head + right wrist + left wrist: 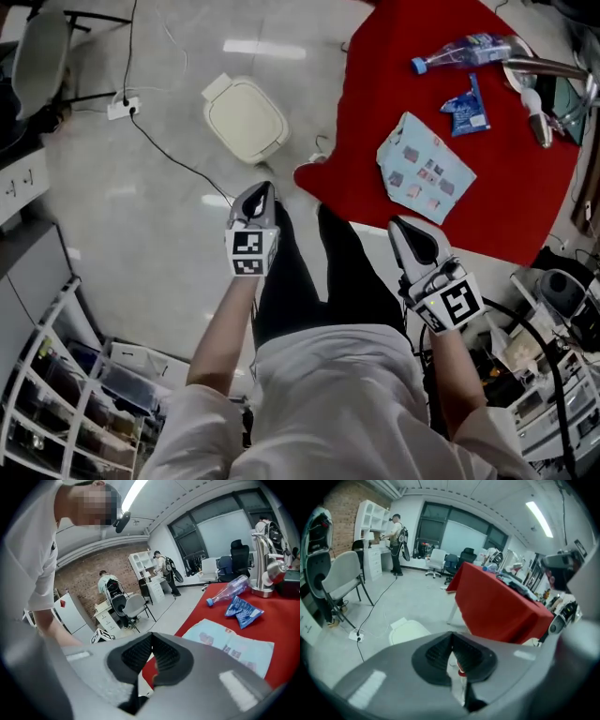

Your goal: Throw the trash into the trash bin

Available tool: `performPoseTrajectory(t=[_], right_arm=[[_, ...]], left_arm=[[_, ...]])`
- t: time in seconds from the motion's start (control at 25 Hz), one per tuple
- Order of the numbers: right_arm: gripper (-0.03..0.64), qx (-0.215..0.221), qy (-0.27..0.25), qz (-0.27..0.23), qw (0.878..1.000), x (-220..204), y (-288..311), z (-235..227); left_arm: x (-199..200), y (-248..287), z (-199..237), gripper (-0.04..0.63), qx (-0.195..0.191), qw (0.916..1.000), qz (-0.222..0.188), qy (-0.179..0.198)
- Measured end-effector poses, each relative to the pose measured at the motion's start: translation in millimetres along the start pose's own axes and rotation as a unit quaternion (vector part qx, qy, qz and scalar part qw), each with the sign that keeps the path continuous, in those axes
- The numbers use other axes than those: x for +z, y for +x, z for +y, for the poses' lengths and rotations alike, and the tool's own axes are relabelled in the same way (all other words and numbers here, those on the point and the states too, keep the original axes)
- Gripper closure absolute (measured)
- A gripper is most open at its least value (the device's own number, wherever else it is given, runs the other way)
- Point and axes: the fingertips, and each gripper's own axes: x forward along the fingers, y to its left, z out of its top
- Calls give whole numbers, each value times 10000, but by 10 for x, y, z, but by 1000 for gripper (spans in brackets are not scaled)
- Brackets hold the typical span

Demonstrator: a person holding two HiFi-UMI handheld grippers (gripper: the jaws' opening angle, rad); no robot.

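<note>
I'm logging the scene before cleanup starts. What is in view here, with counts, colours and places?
Table: one, red cloth, right side of the head view.
Plastic bottle: one, clear with blue cap, lying at the table's far side.
Wrapper: one, blue, just nearer than the bottle.
Printed sheet: one, pale blue, near the table's near edge.
Trash bin: one, cream, on the floor left of the table.
Power strip: one, white, on the floor, cable attached.
Chair: one, grey, near the power strip.
Left gripper: grey, fingers together, empty.
Right gripper: grey, fingers together, empty.
</note>
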Motion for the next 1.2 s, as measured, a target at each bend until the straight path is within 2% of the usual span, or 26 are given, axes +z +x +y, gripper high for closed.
performPoseTrajectory(t=[0.2, 0.4, 0.52, 0.88, 1.2], right_arm=[[617, -37, -74, 146, 9999, -107, 216, -101], [617, -20, 157, 300, 9994, -319, 367, -90], [617, -18, 123, 429, 9990, -429, 461, -51], [617, 344, 623, 480, 9963, -756, 680, 369], [617, 631, 748, 659, 9930, -1084, 1039, 917]], left_arm=[[-369, 451, 133, 591, -55, 9994, 299, -175], [-850, 859, 254, 591, -9, 9968, 671, -423], [-1063, 1133, 358, 591, 58, 9951, 824, -537], [-1470, 1740, 612, 591, 111, 9920, 1210, -340], [-1787, 2022, 743, 591, 95, 9907, 1351, -161]])
